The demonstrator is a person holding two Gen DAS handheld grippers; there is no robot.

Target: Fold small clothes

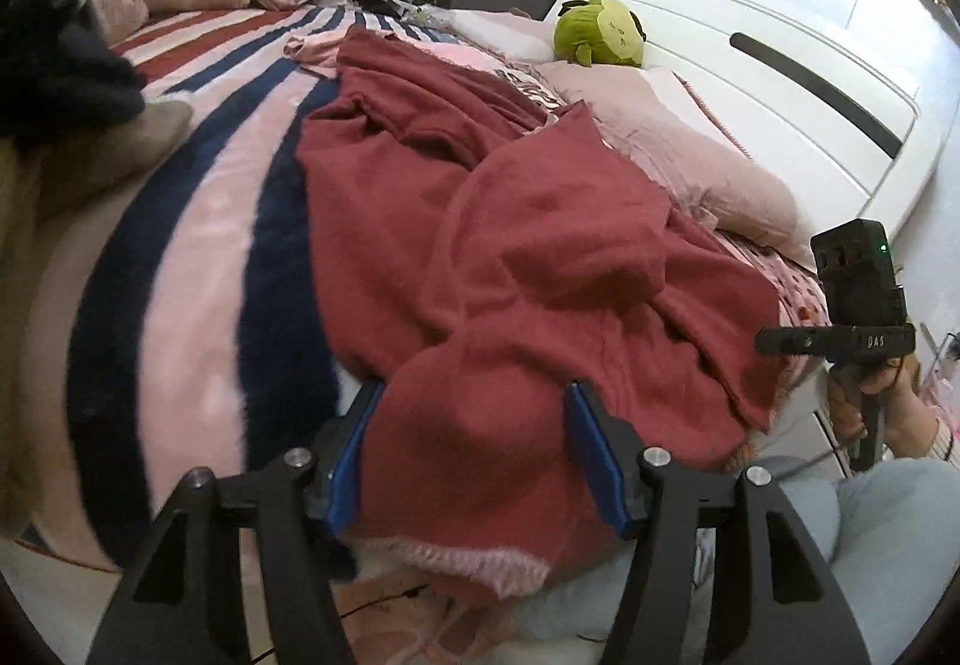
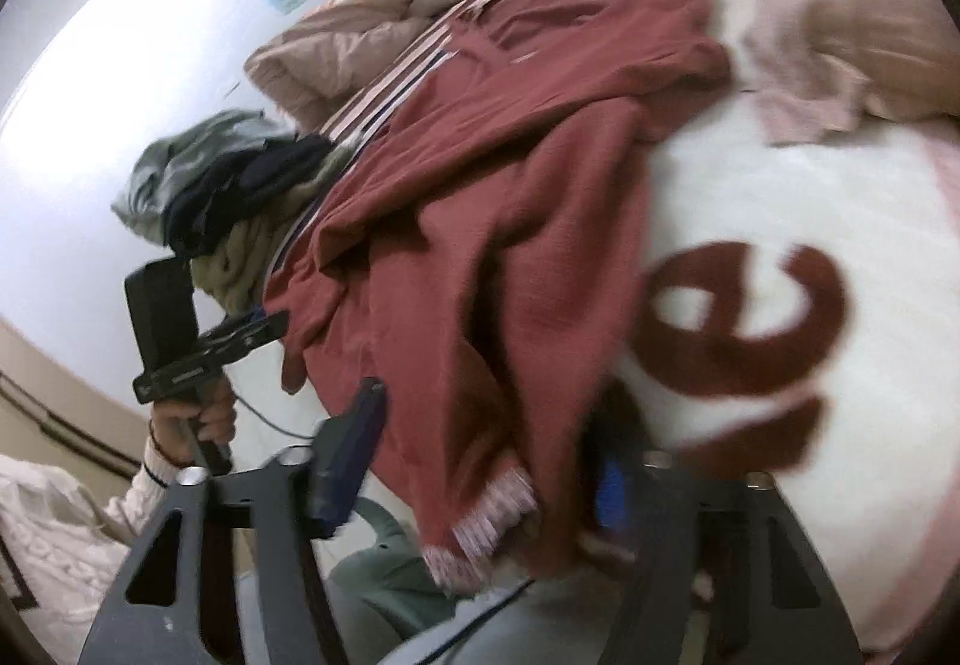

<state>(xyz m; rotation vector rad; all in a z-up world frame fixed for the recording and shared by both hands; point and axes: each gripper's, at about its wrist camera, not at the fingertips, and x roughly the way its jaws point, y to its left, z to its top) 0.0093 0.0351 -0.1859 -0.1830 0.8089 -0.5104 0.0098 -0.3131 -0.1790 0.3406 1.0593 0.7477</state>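
Observation:
A dark red knit garment (image 1: 510, 221) with pink ribbed trim lies crumpled on the bed. In the left wrist view a sleeve end (image 1: 474, 461) bulges between the blue pads of my left gripper (image 1: 474, 389), which stand well apart on either side of it at the bed's near edge. The right wrist view is blurred. There the garment (image 2: 492, 197) hangs over the mattress edge, and its ribbed hem (image 2: 492, 515) sits between the spread fingers of my right gripper (image 2: 489, 395); the left pad (image 2: 354, 443) stands clear of the cloth.
A striped pink, navy and red blanket (image 1: 210, 257) covers the bed. A green plush toy (image 1: 600, 32) and a pink pillow (image 1: 672, 149) rest by the white headboard (image 1: 780, 83). A pile of dark clothes (image 2: 240, 197) lies at the bed's corner. The person's legs (image 1: 888, 509) are close by.

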